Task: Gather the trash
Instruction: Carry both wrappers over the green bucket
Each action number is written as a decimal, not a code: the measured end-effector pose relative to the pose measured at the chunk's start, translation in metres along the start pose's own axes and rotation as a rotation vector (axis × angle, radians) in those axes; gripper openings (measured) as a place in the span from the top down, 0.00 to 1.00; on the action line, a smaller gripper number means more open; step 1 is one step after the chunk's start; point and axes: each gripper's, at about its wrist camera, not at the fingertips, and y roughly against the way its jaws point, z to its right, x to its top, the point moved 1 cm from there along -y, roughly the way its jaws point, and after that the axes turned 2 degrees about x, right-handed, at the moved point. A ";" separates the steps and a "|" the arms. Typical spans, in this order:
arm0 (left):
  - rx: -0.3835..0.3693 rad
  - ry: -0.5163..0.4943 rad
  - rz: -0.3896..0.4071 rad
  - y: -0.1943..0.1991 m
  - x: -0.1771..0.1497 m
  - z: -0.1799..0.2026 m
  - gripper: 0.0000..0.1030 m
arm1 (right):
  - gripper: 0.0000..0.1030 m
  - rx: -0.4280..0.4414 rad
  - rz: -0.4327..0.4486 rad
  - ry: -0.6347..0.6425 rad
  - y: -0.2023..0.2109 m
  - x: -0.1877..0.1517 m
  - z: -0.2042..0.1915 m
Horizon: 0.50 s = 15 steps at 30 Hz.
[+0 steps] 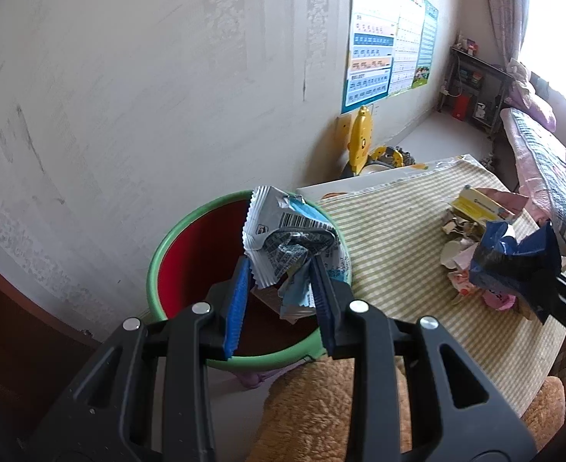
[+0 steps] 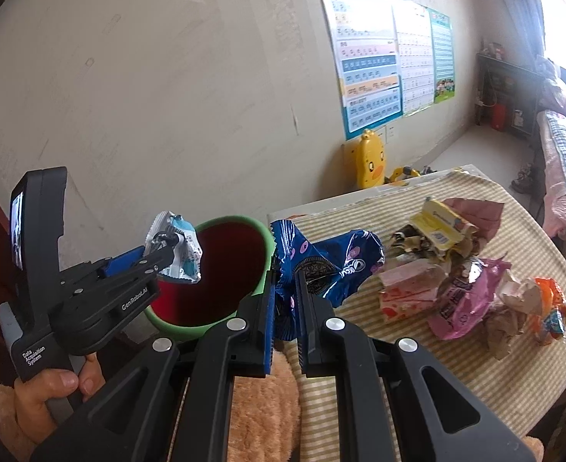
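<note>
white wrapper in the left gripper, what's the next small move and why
Probably open the left gripper and let go. Its pads are shut on the white wrapper, which hangs over the mouth of the green-rimmed bin, so it should fall inside. The right gripper, shut on the blue cookie wrapper, sits just beside the rim and could follow.

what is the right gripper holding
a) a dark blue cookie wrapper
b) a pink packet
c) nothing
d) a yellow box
a: the right gripper is clamped on the dark blue cookie wrapper, while the yellow box and the pink packet lie on the table.
</note>
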 end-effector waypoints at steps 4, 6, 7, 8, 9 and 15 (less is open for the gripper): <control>0.011 0.023 -0.003 -0.005 0.001 -0.012 0.70 | 0.92 0.019 -0.014 0.017 -0.010 0.002 -0.007; 0.024 0.033 -0.005 -0.008 0.002 -0.019 0.70 | 0.92 0.027 -0.022 0.030 -0.015 0.004 -0.012; 0.031 0.039 -0.009 -0.011 0.002 -0.023 0.70 | 0.92 0.030 -0.029 0.035 -0.018 0.005 -0.014; 0.039 0.047 -0.015 -0.014 0.002 -0.027 0.70 | 0.92 0.038 -0.036 0.035 -0.022 0.006 -0.016; 0.047 0.054 -0.022 -0.017 0.002 -0.031 0.70 | 0.92 0.046 -0.041 0.033 -0.024 0.007 -0.018; 0.076 0.077 -0.065 -0.038 0.000 -0.052 0.70 | 0.92 0.083 -0.104 0.029 -0.053 0.013 -0.027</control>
